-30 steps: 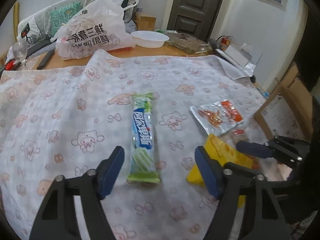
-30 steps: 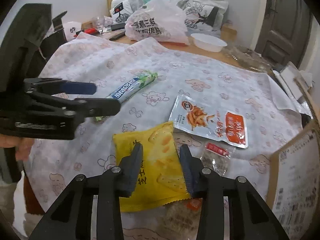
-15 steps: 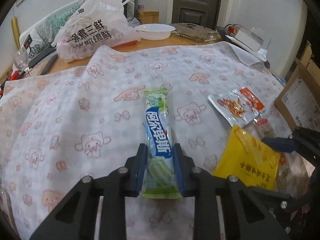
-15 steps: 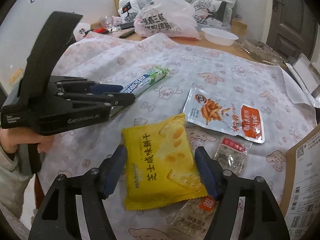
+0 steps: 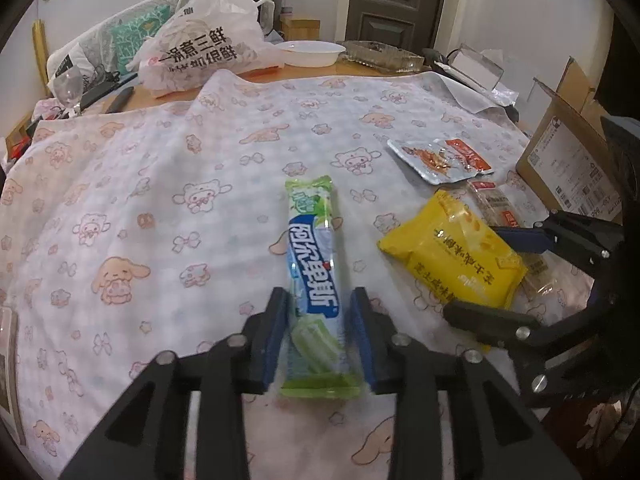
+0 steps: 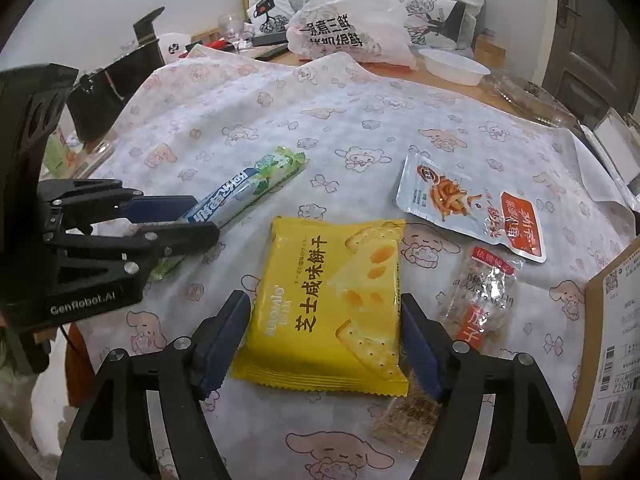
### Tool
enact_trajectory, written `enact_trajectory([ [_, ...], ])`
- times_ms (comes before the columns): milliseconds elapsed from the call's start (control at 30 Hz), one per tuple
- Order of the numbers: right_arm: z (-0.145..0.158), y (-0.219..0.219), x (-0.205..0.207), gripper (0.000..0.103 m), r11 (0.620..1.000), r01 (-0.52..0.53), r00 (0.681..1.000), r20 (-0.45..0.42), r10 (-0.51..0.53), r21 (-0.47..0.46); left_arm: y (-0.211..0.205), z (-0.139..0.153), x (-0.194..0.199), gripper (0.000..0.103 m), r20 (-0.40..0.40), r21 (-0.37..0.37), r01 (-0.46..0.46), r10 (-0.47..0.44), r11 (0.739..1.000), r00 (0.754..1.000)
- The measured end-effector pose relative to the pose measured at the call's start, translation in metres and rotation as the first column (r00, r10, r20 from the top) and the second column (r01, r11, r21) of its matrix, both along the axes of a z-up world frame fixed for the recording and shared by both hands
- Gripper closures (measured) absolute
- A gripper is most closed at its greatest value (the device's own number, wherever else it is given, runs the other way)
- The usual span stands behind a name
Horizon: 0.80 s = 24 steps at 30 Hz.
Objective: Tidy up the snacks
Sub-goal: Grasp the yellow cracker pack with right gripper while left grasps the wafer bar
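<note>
A long green and blue candy pack point(image 5: 316, 276) lies on the cartoon-print cloth point(image 5: 160, 184). My left gripper point(image 5: 319, 320) is shut on its near end; it shows at the left of the right wrist view point(image 6: 176, 220), with the pack point(image 6: 256, 184) between its fingers. A yellow cheese cracker pack point(image 6: 336, 300) lies flat between the wide-open fingers of my right gripper point(image 6: 326, 336), also seen in the left wrist view point(image 5: 452, 256). A silver and red snack pouch point(image 6: 472, 204) and a small clear snack packet point(image 6: 484, 300) lie to its right.
A cardboard box point(image 6: 612, 352) stands at the right table edge. At the far end sit a white printed plastic bag point(image 6: 352, 32), a white bowl point(image 6: 456, 66), a glass point(image 6: 232, 28) and other clutter. Another clear packet point(image 6: 412, 408) lies under the yellow pack's near edge.
My left gripper closed on the candy pack's near end. My right gripper opened wide around the yellow cracker pack, which stays flat on the cloth.
</note>
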State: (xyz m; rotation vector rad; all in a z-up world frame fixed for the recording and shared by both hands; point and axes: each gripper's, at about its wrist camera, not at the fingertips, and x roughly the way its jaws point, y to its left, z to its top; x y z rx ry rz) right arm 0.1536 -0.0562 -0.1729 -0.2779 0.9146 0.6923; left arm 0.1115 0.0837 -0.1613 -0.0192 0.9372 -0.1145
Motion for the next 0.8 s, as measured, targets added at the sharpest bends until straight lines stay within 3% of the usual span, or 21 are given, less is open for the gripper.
enact_trajectory([
  [167, -0.001, 0.004, 0.003, 0.031, 1.000, 0.022, 0.999, 0.023, -0.022, 0.003, -0.007, -0.002, 0.014, 0.069, 0.032, 0.067, -0.031, 0.029, 0.997, 0.999],
  [233, -0.001, 0.006, 0.003, 0.031, 1.000, 0.025, 0.999, 0.039, -0.025, 0.001, -0.007, -0.003, 0.018, 0.070, 0.044, 0.065, -0.038, 0.035, 0.997, 0.998],
  [300, -0.002, 0.009, 0.002, 0.031, 1.000, 0.022, 0.998, 0.057, -0.021, -0.015, -0.007, -0.003, 0.021, 0.079, 0.049, 0.068, -0.037, 0.034, 0.997, 0.998],
  [567, 0.001, 0.011, -0.005, 0.036, 1.000, 0.006, 0.995, 0.096, -0.003, -0.026, -0.004, 0.001, 0.016, 0.080, 0.037, 0.055, -0.048, 0.046, 0.997, 0.998],
  [800, 0.033, 0.007, -0.028, 0.036, 0.999, -0.022, 0.987, 0.158, 0.018, 0.026, -0.002, 0.031, -0.013, 0.080, 0.102, 0.049, -0.078, 0.073, 0.996, 0.992],
])
